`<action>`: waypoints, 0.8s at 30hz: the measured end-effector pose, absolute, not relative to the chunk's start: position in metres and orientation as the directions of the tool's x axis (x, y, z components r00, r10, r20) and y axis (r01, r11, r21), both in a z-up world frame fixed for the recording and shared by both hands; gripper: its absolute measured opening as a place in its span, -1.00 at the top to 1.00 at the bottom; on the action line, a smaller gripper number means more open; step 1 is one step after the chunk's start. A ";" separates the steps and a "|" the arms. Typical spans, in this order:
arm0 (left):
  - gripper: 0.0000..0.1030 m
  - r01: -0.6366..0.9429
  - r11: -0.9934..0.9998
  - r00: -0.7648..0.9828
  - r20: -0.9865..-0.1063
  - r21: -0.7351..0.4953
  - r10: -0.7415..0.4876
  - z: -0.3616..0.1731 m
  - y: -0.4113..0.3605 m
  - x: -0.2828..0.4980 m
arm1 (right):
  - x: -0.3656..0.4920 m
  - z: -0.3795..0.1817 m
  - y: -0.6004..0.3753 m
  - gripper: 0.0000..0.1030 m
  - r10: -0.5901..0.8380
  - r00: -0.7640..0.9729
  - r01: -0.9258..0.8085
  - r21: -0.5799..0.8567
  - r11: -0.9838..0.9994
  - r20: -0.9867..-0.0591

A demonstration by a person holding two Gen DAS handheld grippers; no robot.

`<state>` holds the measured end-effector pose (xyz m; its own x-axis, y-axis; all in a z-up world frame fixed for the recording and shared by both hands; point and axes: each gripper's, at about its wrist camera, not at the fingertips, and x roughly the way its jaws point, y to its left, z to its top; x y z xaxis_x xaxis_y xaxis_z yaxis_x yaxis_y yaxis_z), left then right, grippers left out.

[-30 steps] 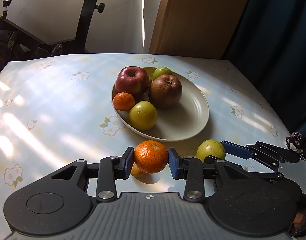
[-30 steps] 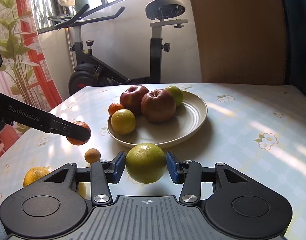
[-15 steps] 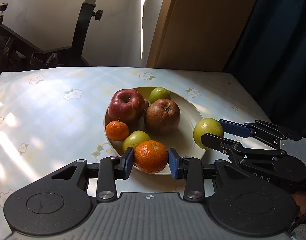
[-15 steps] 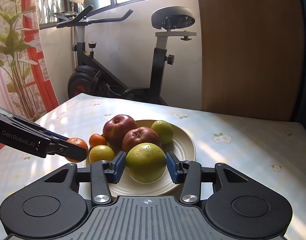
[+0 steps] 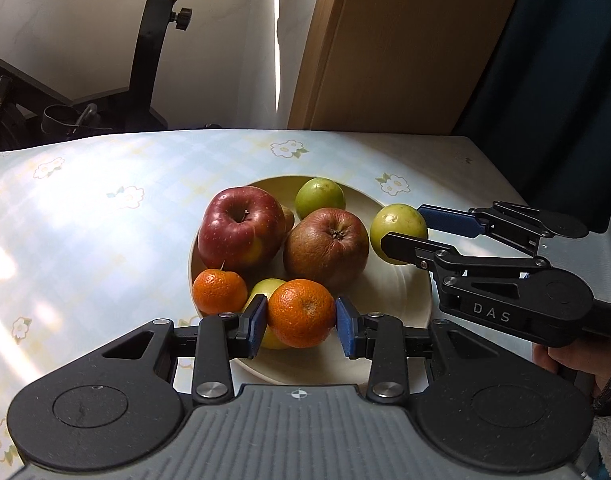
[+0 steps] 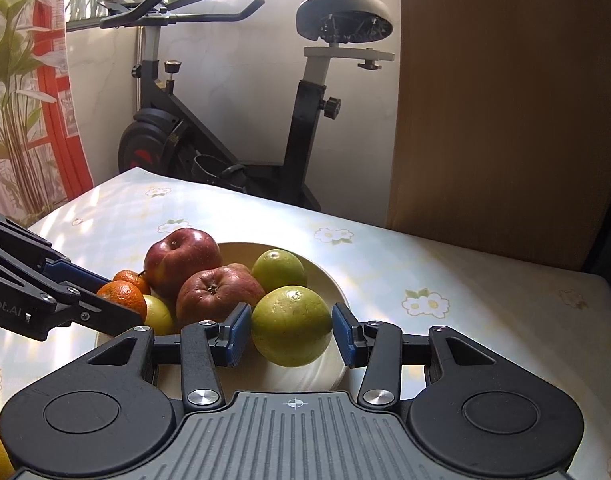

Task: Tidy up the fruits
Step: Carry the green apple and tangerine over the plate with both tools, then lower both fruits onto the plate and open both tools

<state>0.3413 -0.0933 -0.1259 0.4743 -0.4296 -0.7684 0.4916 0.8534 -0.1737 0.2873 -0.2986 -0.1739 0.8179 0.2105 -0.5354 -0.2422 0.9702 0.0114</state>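
**Two grippers hold fruit over a crowded plate**

The left gripper [image 5: 301, 320] clamps a mandarin [image 5: 301, 313] between its blue pads, holding it above the near edge of a cream plate [image 5: 401, 300] on a flower-print tablecloth [image 5: 105, 216]. The right gripper [image 6: 291, 334] grips a green citrus fruit [image 6: 291, 326] in the same way, over the plate's right side. On the plate lie a red apple [image 5: 241, 232], a browner apple [image 5: 325, 246], a green fruit [image 5: 320, 199] at the back, a second mandarin [image 5: 219, 292] and a yellow-green fruit [image 5: 265, 286], the last largely hidden behind the held mandarin. Whether either carried fruit touches the plate cannot be made out. An exercise bike [image 6: 233, 120] stands behind the table, beside a wooden panel [image 6: 505, 120]. A hand [image 5: 569, 360] shows under the right gripper's body.
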 end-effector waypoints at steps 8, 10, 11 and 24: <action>0.24 0.471 0.866 0.504 -0.754 -0.169 -0.421 -0.118 -0.099 0.358 | 0.297 -0.181 -0.304 0.20 0.214 0.816 -0.239 0.023 0.971 -0.537; 0.24 0.469 0.869 0.507 -0.757 -0.159 -0.412 -0.118 -0.101 0.361 | 0.300 -0.183 -0.303 0.20 0.214 0.817 -0.239 0.023 0.971 -0.535; 0.24 0.468 0.870 0.508 -0.760 -0.152 -0.406 -0.119 -0.102 0.362 | 0.301 -0.183 -0.303 0.20 0.215 0.817 -0.241 0.022 0.970 -0.535; 0.23 0.447 0.882 0.502 -0.774 -0.150 -0.386 -0.118 -0.097 0.349 | 0.322 -0.190 -0.301 0.19 0.199 0.811 -0.236 0.005 0.972 -0.550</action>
<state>0.3493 -0.0967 -0.1184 0.5017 -0.3861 -0.7741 0.4466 0.8820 -0.1505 0.3218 -0.3013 -0.1896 0.8110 0.1994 -0.5500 -0.2359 0.9718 0.0045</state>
